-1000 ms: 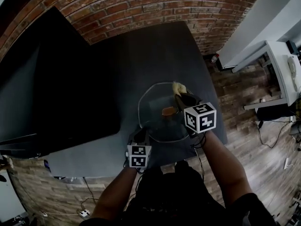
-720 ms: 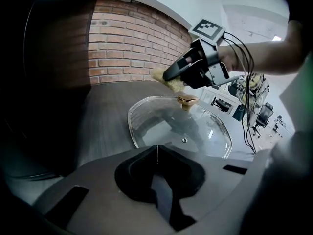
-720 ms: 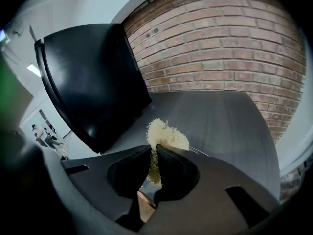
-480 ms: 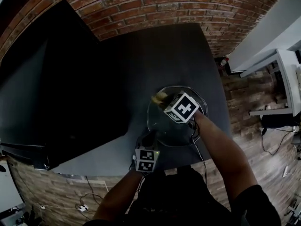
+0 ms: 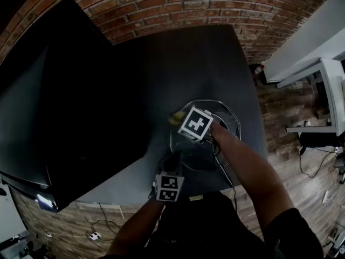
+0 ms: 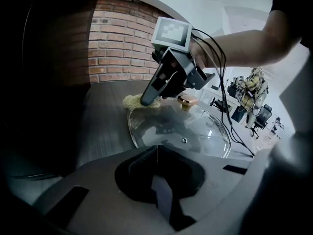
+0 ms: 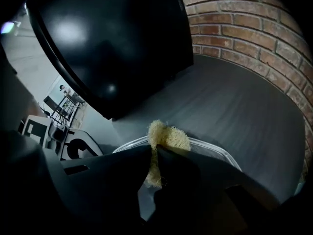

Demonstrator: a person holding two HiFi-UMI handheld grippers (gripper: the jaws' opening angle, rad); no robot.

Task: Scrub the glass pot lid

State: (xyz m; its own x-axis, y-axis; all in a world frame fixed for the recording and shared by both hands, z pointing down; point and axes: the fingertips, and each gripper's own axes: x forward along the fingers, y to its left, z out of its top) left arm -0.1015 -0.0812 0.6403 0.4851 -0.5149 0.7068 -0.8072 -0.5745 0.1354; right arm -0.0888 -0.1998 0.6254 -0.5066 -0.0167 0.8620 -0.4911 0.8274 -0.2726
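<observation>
Head view: the glass pot lid (image 5: pixel 200 154) lies flat on the dark table (image 5: pixel 178 63), near its front edge, just ahead of the person's body. A brick wall (image 5: pixel 178 4) runs behind the table, and a large black panel (image 5: pixel 54 90), probably a screen, stands over the table's left part.

The right gripper (image 5: pixel 182 121) reaches across the lid from the right, its marker cube (image 5: pixel 195 124) above the glass. Its jaws are pressed on a pale yellow, fibrous scrubber (image 5: pixel 173 116), which sits at the lid's far left rim. In the right gripper view the scrubber (image 7: pixel 168 136) bulges out beyond the jaw tips and a thin strip of it runs back between them, with the clear rim of the lid (image 7: pixel 215 151) just below.

The left gripper (image 5: pixel 171 163) is at the lid's near edge. In the left gripper view its jaws (image 6: pixel 157 151) are closed together with only a thin seam between them and nothing held. Their tips sit right at the lid's near rim; whether they press on it is hard to make out. Beyond them the lid (image 6: pixel 181 129) spreads out, domed, with a copper-coloured knob (image 6: pixel 187 101) at its centre. The right gripper (image 6: pixel 146 101) slants down to the scrubber (image 6: pixel 132 101) at the far rim.
</observation>
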